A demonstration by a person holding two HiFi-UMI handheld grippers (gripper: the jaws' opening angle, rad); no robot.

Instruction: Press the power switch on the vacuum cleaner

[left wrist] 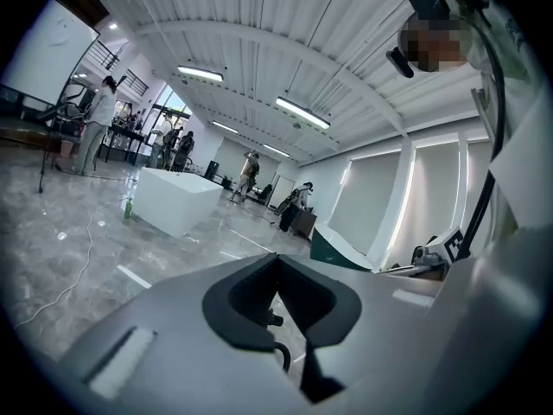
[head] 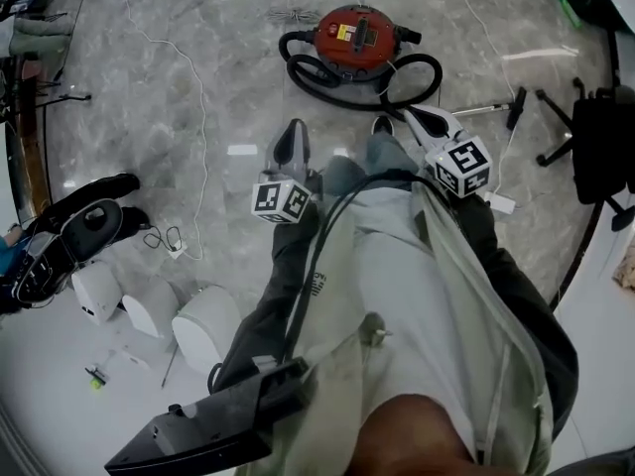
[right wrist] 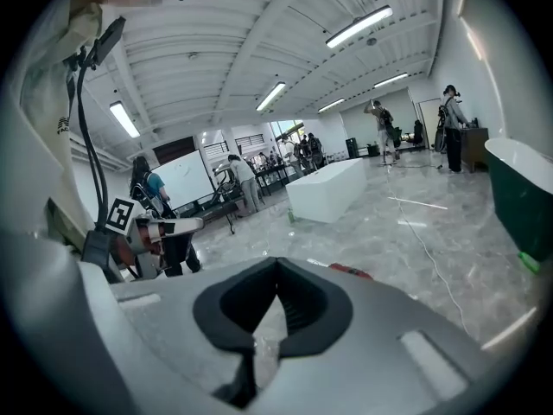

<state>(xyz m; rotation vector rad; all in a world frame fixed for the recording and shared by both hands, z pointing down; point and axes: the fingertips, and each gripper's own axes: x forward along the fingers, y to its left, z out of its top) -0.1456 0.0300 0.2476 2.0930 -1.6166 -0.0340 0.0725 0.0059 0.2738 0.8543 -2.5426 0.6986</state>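
Vacuum cleaner [head: 359,36], far on floor; left gripper [head: 295,132], right gripper [head: 409,118]: jaws together, empty, aimed toward it, presumably for pressing.

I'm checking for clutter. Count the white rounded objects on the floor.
3, side by side at the head view's lower left: left object, middle object, right object. The person's legs may hide others.

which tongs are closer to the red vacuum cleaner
Right. In the head view the right tongs point at the red vacuum cleaner from its lower right, tips just short of its black hose. The left tongs sit farther back, at its lower left.
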